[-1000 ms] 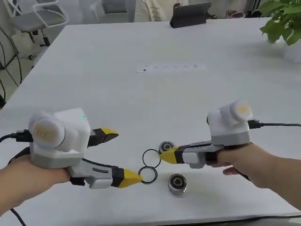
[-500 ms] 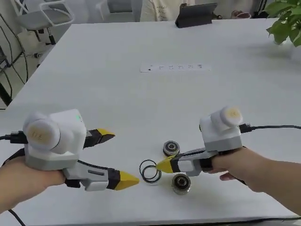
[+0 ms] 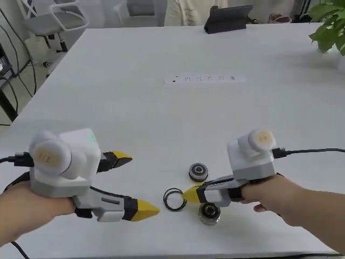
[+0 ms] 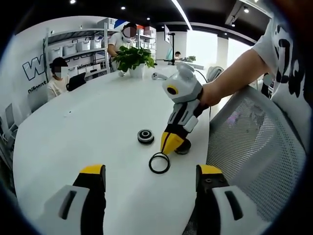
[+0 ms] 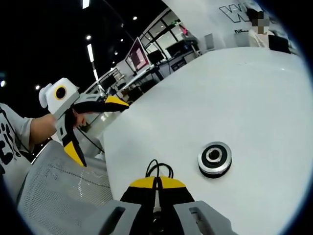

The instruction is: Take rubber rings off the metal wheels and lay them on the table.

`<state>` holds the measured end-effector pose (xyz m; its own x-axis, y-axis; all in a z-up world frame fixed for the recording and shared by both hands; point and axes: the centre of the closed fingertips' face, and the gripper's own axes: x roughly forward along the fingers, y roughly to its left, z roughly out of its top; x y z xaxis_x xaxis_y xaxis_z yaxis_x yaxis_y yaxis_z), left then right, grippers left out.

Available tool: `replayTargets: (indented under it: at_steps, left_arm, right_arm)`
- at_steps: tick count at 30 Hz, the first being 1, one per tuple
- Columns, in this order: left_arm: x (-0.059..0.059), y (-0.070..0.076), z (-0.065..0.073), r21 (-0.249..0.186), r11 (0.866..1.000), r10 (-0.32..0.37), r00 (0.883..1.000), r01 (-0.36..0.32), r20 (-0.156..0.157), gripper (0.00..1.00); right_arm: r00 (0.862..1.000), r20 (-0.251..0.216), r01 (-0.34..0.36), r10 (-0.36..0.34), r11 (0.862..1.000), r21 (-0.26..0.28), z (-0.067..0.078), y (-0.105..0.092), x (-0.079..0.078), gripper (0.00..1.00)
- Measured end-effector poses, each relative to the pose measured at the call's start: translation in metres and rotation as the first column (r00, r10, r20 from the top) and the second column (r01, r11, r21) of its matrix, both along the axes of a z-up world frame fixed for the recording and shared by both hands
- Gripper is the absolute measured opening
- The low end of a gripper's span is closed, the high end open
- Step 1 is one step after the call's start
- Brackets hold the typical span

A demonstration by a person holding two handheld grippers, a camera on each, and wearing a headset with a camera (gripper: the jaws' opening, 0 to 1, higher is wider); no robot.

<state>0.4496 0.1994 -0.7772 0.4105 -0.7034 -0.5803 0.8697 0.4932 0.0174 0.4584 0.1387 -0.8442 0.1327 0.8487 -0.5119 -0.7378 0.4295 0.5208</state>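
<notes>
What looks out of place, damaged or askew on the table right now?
Nothing stands out. Both metal wheels lie flat and apart, the rubber rings lie overlapped on the white table, and the right gripper, its fingers shut, seems to pinch their edge.

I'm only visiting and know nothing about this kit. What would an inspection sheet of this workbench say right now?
Surface: white table, smooth.
Job's things: black rubber rings lying flat; two metal wheels, one beyond them, one nearer.
Clutter: socket strip mid-table; dark tablet at the far edge.
Grippers: left gripper open, apart from the rings; right gripper shut, tip at the rings' edge.
Cables: cable trailing from the right gripper; another from the left.
Surroundings: plant, chairs, a seated person.
</notes>
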Motion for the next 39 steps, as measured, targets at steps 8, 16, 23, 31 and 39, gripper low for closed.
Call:
replayTargets:
  at_steps: [8,16,23,31,39]
  left_arm:
    - [0.000,-0.003,0.001,0.004,1.000,-0.004,1.000,0.004,-0.002,0.73]
    - [0.002,-0.005,0.002,0.005,1.000,-0.007,1.000,0.007,0.000,0.72]
    - [0.011,-0.010,0.005,0.007,1.000,-0.018,1.000,0.018,0.011,0.70]
    - [0.023,-0.021,0.008,0.006,0.999,-0.037,0.999,0.037,0.020,0.68]
    - [0.036,-0.032,0.005,0.009,0.999,-0.051,0.999,0.051,0.014,0.64]
  right_arm:
    - [1.000,0.024,-0.002,0.003,1.000,-0.016,0.000,-0.003,0.002,0.04]
    - [0.999,0.048,0.012,-0.012,1.000,0.001,0.009,-0.008,0.008,0.08]
    - [0.996,0.084,0.042,-0.044,0.999,0.020,0.021,-0.016,0.018,0.12]
    - [0.988,0.138,0.070,-0.072,0.997,0.018,0.027,-0.030,0.029,0.16]
    - [0.980,0.172,0.098,-0.097,0.995,0.006,0.027,-0.046,0.039,0.19]
